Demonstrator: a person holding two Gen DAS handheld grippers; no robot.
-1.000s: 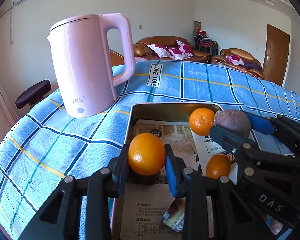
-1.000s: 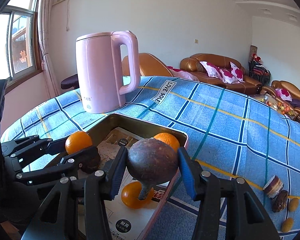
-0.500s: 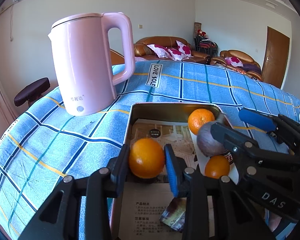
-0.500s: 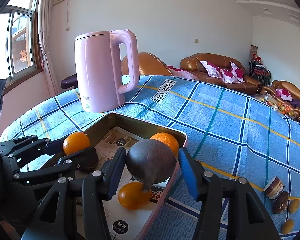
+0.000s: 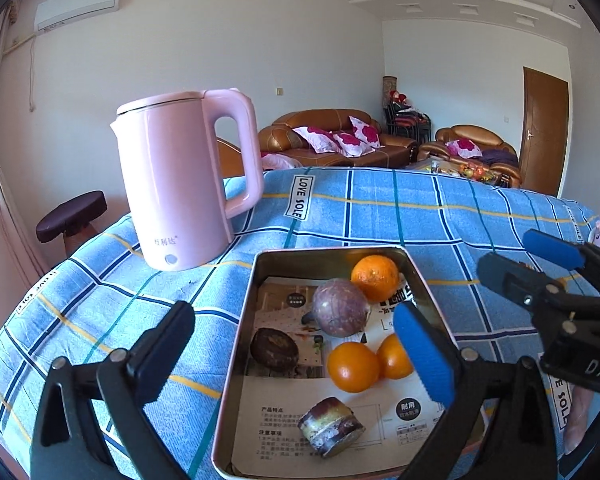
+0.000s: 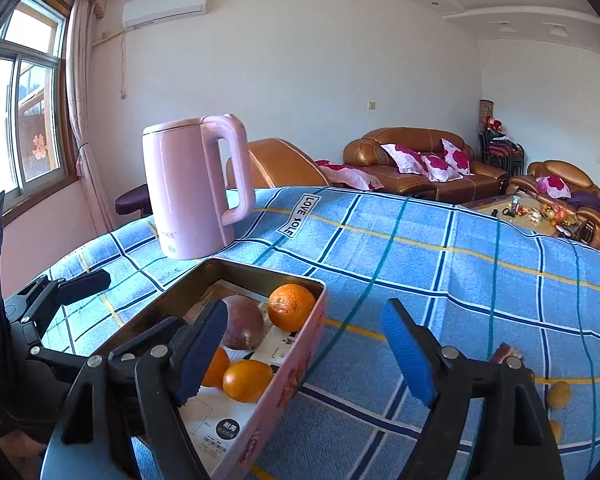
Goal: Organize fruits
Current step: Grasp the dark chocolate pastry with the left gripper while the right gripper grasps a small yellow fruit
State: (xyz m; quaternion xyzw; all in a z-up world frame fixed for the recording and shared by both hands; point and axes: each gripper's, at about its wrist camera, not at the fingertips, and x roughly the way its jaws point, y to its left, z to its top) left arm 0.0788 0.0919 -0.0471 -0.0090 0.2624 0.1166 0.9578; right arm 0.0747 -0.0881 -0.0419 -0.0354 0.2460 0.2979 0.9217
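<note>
A metal tray (image 5: pixel 256 280) (image 6: pixel 300 364) lined with paper sits on the blue checked cloth. In it lie three oranges (image 5: pixel 375 278) (image 5: pixel 353 366) (image 5: pixel 392 358), a purple passion fruit (image 5: pixel 339 313) (image 6: pixel 242 322), a dark brown fruit (image 5: pixel 274 348) and a small layered piece (image 5: pixel 332 426). My left gripper (image 5: pixel 296 352) is open and empty above the tray's near end. My right gripper (image 6: pixel 308 354) is open and empty over the tray's right rim; it also shows in the left wrist view (image 5: pixel 532 264).
A pink electric kettle (image 5: pixel 184 184) (image 6: pixel 196 188) stands on the cloth behind the tray to the left. Small yellow fruits (image 6: pixel 559 395) and a brown piece (image 6: pixel 506 354) lie on the cloth right of the tray. Sofas stand beyond the table.
Both grippers opened and pulled up and back. The orange from the left and the passion fruit from the right now lie in the tray.
</note>
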